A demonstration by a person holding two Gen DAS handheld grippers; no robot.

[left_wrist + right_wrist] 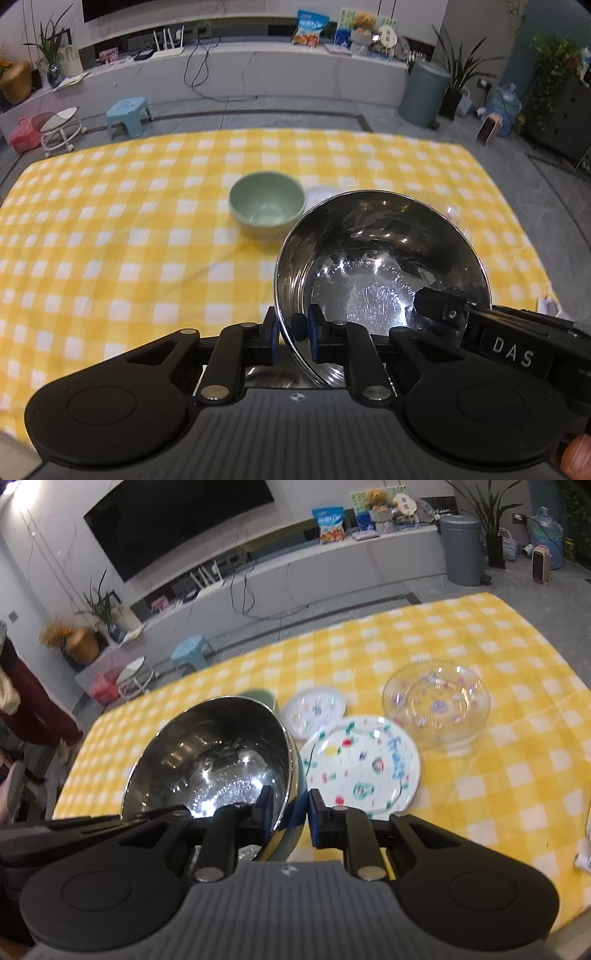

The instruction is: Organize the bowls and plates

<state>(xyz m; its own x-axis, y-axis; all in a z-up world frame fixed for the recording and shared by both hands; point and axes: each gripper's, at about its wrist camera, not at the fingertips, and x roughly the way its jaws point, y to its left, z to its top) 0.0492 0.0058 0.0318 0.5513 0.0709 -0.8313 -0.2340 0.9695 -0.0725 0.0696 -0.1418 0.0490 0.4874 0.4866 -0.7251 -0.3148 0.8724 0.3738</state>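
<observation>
The steel bowl (380, 266) sits lower right of centre in the left wrist view, both grippers' jaws clamped on its rim, left gripper (291, 328) and right gripper (291, 808), above the checked surface (110, 229) near the green bowl (266, 208).

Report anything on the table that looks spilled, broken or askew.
Nothing spilled or broken. Only the steel bowl sits askew: tilted, with the left gripper and right gripper clamped on opposite rims. The green bowl, plates and glass bowl rest flat.
</observation>
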